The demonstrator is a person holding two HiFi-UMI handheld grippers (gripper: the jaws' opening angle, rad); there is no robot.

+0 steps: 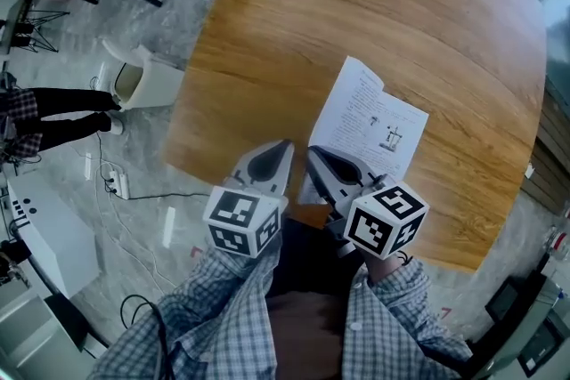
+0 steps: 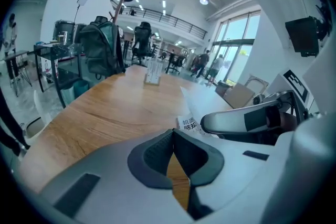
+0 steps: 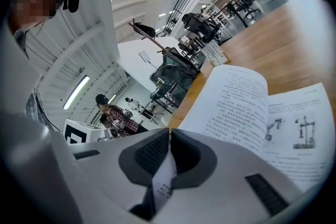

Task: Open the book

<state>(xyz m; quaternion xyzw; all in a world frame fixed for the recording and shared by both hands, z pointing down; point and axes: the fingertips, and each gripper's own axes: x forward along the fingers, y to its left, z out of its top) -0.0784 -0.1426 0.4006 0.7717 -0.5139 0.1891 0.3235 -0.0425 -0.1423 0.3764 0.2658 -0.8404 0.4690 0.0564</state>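
Open the book: the leaf and the two grippers at the near edge of the tabletop (image 1: 294, 40). The book (image 1: 370, 125) lies with printed pages showing, ahead of the person and slanted to their right, its near corner at the table's edge. In the right gripper view two pages are visible (image 3: 252, 113): a left page that curves upward and a flat right page with small drawings. The fold between them appears to run away from the person. The right gripper (image 1: 316, 157) is the nearer one. It meets the book at its near left corner, and its jaws are closed on a thin printed leaf (image 3: 165, 181) that passes between the pads. The left gripper (image 1: 280, 147) sits just beside it on the left, clear of the book. Its jaws are together with nothing in them, and bare wood shows through the slit below (image 2: 178, 186). Since the held leaf stands on the book's left side, the coming move probably carries it leftward across the fold, toward the idle left gripper
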